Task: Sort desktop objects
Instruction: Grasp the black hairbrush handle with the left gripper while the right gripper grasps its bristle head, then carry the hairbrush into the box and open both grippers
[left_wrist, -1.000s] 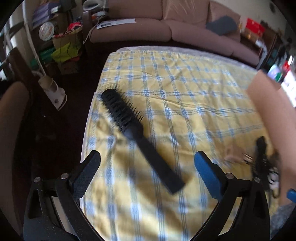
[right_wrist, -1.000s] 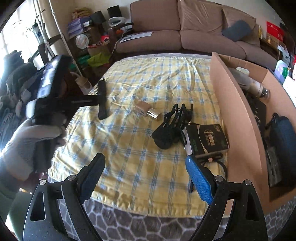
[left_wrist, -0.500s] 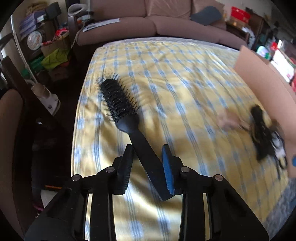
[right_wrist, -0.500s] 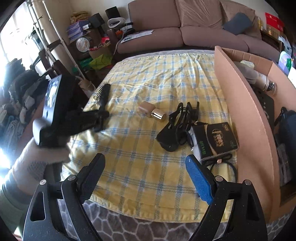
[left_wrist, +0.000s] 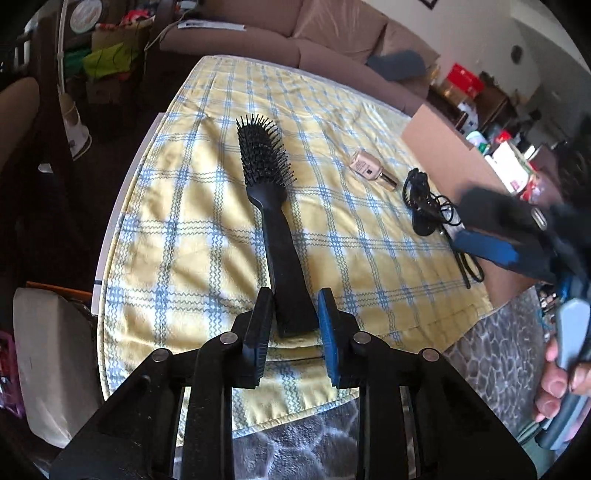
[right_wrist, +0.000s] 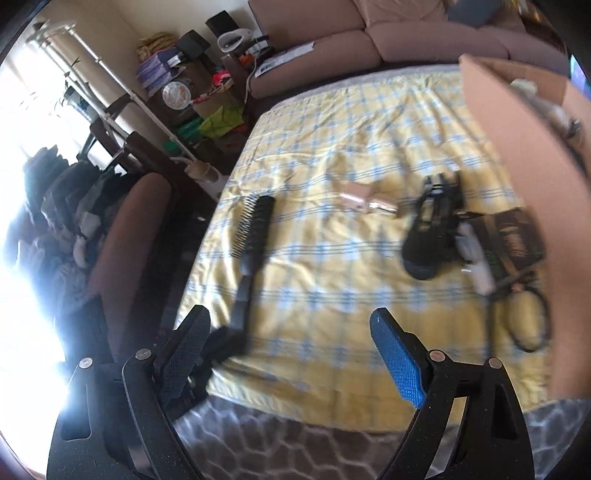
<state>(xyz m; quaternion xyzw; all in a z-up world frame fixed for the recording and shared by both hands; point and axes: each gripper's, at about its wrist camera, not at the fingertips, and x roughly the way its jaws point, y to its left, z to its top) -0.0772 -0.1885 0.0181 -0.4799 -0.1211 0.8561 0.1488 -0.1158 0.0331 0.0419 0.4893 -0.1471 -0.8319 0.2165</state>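
Note:
My left gripper (left_wrist: 294, 314) is shut on the handle end of a black hairbrush (left_wrist: 271, 195), bristle head pointing away over the yellow checked cloth (left_wrist: 207, 206). The brush (right_wrist: 251, 236) also shows in the right wrist view, held near the table's left front edge. My right gripper (right_wrist: 291, 347) is open and empty above the front edge. A nail polish bottle (left_wrist: 371, 170), a black cable bundle (left_wrist: 424, 206) and a dark packet (right_wrist: 517, 240) lie on the cloth beside the cardboard box (right_wrist: 517, 129).
A brown sofa (left_wrist: 325, 40) stands behind the table. A brown chair (right_wrist: 129, 236) and clutter sit to the left. A patterned grey cover (right_wrist: 295, 443) hangs below the cloth's front edge. The right gripper (left_wrist: 517, 240) appears blurred at right.
My left gripper closed on the brush handle and swung the brush so it points straight away, near the front edge. The right gripper moved left and stays open.

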